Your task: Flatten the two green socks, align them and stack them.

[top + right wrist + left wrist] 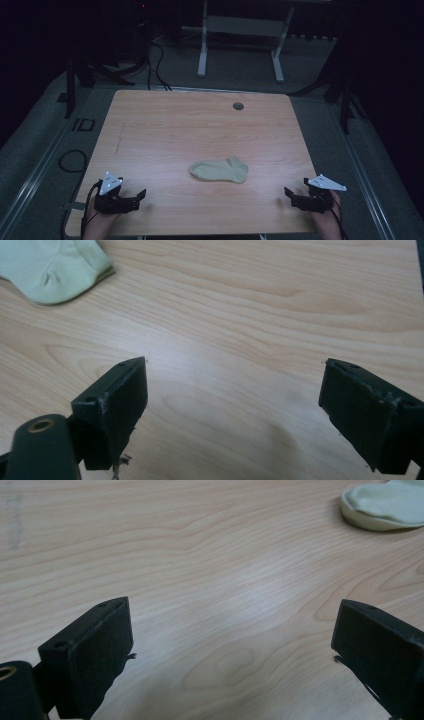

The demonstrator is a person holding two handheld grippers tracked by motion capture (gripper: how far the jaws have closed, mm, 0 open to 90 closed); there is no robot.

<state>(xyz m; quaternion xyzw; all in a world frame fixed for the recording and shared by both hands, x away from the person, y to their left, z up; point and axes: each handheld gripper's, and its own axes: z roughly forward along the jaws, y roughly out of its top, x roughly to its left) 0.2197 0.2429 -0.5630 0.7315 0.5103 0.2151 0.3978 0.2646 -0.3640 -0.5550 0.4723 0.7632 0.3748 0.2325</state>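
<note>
The left gripper (136,196) and right gripper (291,195) rest wide apart and empty at the table's (165,125) near corners; the pale green ankle sock (220,170) lies untouched between them, so nothing appears begun.

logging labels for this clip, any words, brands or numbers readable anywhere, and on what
No readable text anywhere.
sock: plain pale green, no logo or print seen.
table: bare wood grain, with a faint dark smudge line at its left, not lettering.
floor marking: a dark shape left of the table that looks a bit like "ID", too dim to read for sure.
left gripper and right gripper: no labels seen.
</note>
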